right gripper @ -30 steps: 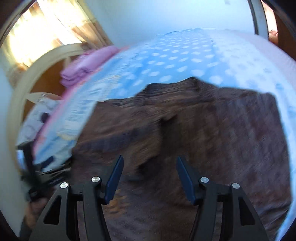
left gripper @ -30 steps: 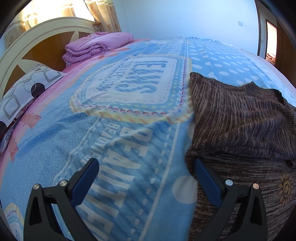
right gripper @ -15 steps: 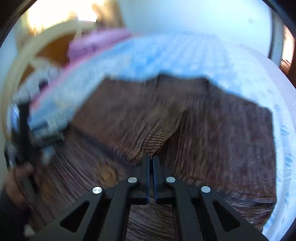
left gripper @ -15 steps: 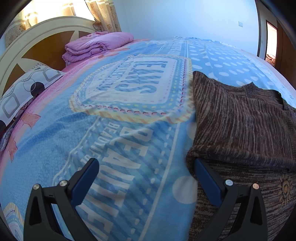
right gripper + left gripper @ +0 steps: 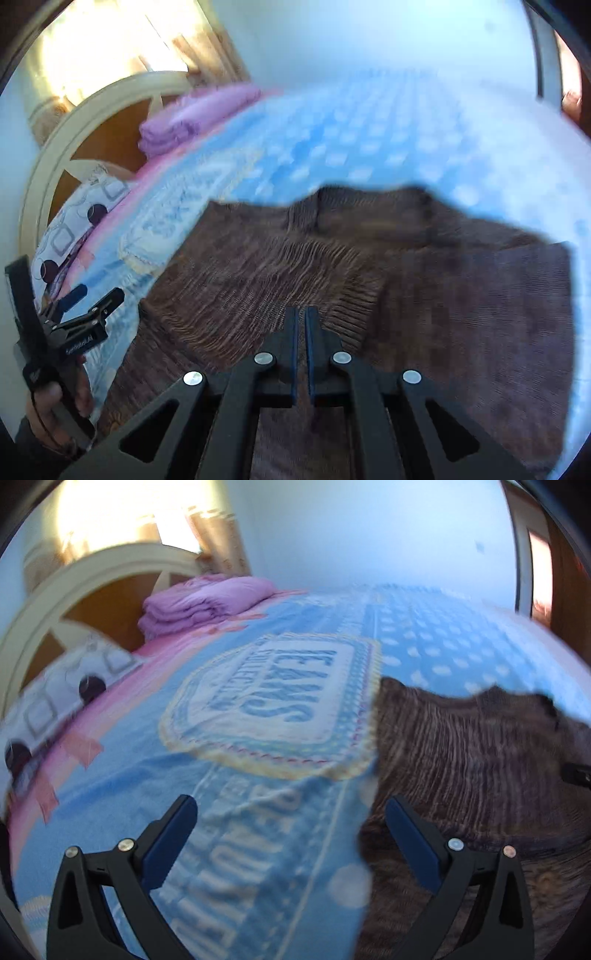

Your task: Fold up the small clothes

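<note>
With the right gripper (image 5: pixel 301 317) pinching the brown sweater's (image 5: pixel 461 295) ribbed edge and the left gripper (image 5: pixel 291 819) wide open, the fold should travel low and evenly across the bed (image 5: pixel 258 830).

The left tongs (image 5: pixel 290 834) are held wide open, the two fingers spread far apart and pointed forward, low and almost level. The right tongs (image 5: pixel 301 325) are closed, the fingers pressed nearly together and tilted downward. In the right wrist view, the left tongs are gripped by the person's hand (image 5: pixel 55 402) at the lower left.
</note>
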